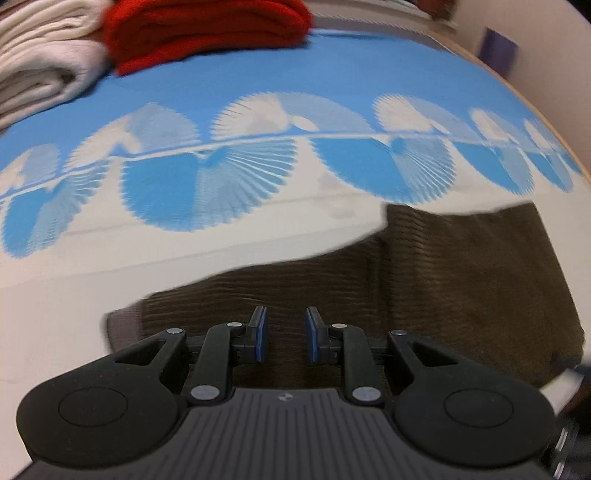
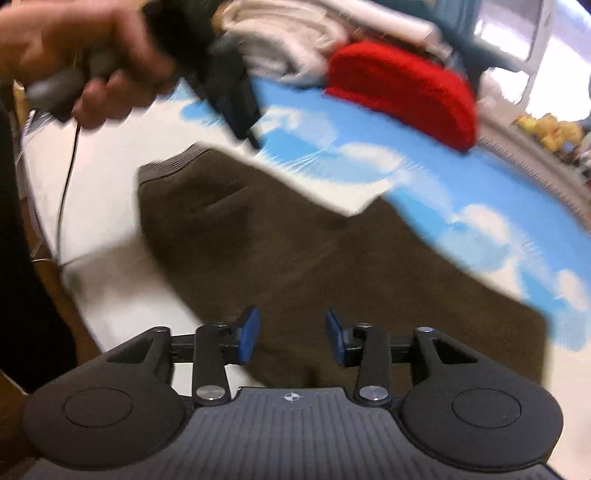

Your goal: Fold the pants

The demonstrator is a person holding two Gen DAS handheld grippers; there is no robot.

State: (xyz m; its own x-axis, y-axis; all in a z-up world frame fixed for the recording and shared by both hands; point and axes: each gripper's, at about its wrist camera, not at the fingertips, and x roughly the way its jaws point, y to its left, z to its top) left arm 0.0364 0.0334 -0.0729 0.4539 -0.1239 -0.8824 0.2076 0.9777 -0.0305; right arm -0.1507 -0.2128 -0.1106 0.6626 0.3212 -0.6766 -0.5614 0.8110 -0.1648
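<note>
The brown pants [image 1: 461,280] lie flat on the blue-and-white patterned cloth [image 1: 258,173] that covers the table, ribbed fabric showing clearly in the left wrist view, with a paler ribbed band [image 1: 123,326] at the near left end. From the right wrist view the same pants [image 2: 295,258] stretch as a dark shape across the middle, one end with its ribbed edge towards the upper left, the wider part running down to the right, all somewhat blurred. The left claw [image 1: 286,334] hovers right over the pants, its blue pads [image 1: 262,336] spread apart with brown fabric visible between them and nothing pinched. The right claw [image 2: 291,338] is over the near part of the pants too, pads [image 2: 249,334] spread wide, gripping nothing. In the right wrist view, up at the top left, a hand [image 2: 85,55] grips the other tool's handle, a thin cable [image 2: 68,177] dangling below it. Further back on the cloth sits a folded red garment [image 1: 207,33], and just beside it, to the left, a stack of folded cream-white clothes [image 1: 44,62]. The right wrist view picks up that red garment [image 2: 402,92] as well, with pale folded clothes [image 2: 288,40] behind it.
</note>
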